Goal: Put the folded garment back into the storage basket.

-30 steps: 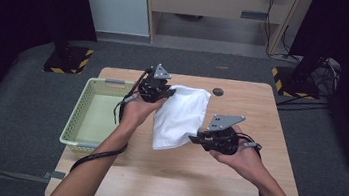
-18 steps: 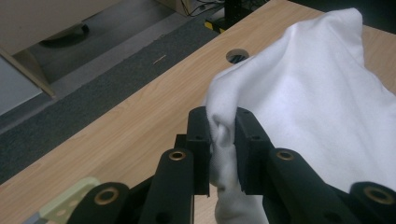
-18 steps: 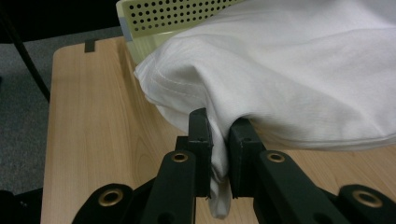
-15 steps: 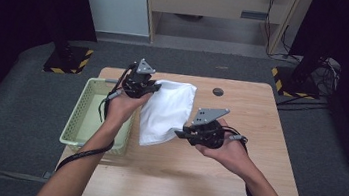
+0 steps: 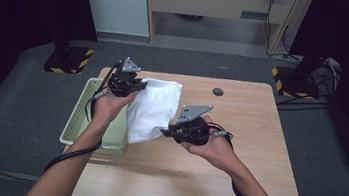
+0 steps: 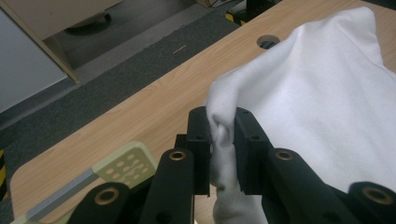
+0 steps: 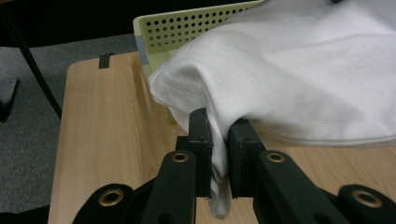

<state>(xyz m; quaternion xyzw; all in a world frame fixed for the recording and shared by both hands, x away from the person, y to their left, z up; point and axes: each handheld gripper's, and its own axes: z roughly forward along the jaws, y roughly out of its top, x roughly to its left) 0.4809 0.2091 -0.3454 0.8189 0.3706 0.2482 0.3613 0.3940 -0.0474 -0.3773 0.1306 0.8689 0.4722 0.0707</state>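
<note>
- A pale green perforated basket (image 5: 78, 121) sits on the left edge of the wooden table (image 5: 258, 138), at about 9 o'clock from the table's middle; its holed wall also shows in the right gripper view (image 7: 196, 25).
- The left gripper (image 5: 125, 83) hangs above the basket's far end, at roughly 10 o'clock from the table's middle. In the left gripper view its jaws are pinched tight on a bunched corner of the white cloth (image 6: 327, 102).
- The white cloth (image 5: 153, 108) is lifted off the table and stretched between the two grippers, sagging over the basket's right rim.
- The right gripper (image 5: 171, 130) is at 5 o'clock from the left one, near the table's middle. Its jaws are clamped on a hemmed edge of the cloth (image 7: 299, 84).
- A dark round hole (image 5: 219, 91) lies in the tabletop at 1 o'clock from the right gripper.
</note>
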